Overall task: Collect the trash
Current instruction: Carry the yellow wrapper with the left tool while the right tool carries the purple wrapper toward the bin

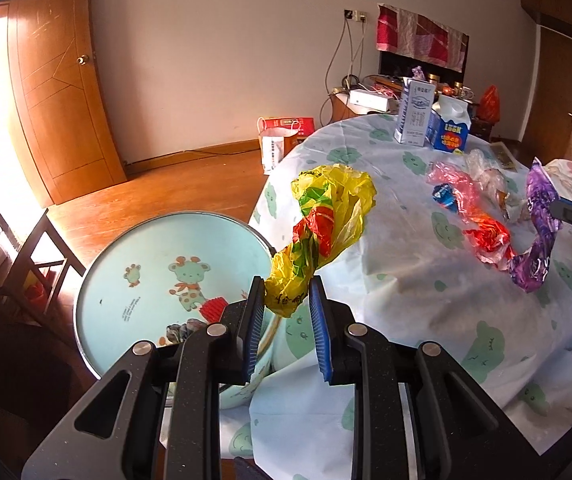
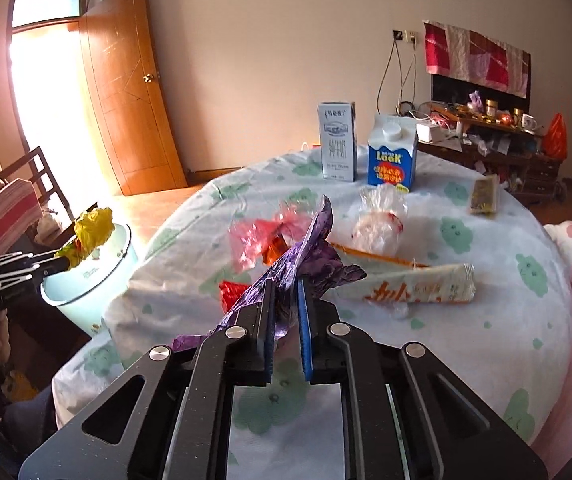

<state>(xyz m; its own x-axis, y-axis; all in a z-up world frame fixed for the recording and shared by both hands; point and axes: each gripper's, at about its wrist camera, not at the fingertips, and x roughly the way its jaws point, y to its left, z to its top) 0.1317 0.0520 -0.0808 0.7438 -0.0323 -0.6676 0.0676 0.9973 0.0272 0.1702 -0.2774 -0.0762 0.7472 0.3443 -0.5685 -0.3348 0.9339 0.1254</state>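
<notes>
My left gripper (image 1: 286, 285) is shut on the lower end of a crumpled yellow plastic bag (image 1: 325, 216). It holds the bag at the table's left edge, over a pale blue bin (image 1: 146, 240) with a giraffe print. In the right wrist view the same bag (image 2: 92, 228) hangs above the bin's rim (image 2: 86, 292). My right gripper (image 2: 286, 285) is shut on a purple wrapper (image 2: 309, 248) and holds it just above the tablecloth. From the left wrist view that wrapper (image 1: 541, 232) dangles from the right gripper (image 1: 561, 210) at the right edge.
On the round table (image 2: 485, 300) lie a red and pink wrapper (image 2: 246, 240), a clear bag (image 2: 377, 220), a long white wrapper (image 2: 413, 286) and a dark packet (image 2: 484, 196). Two cartons (image 2: 337, 146) (image 2: 391, 152) stand at the back. A chair (image 2: 26, 184) stands left of the bin.
</notes>
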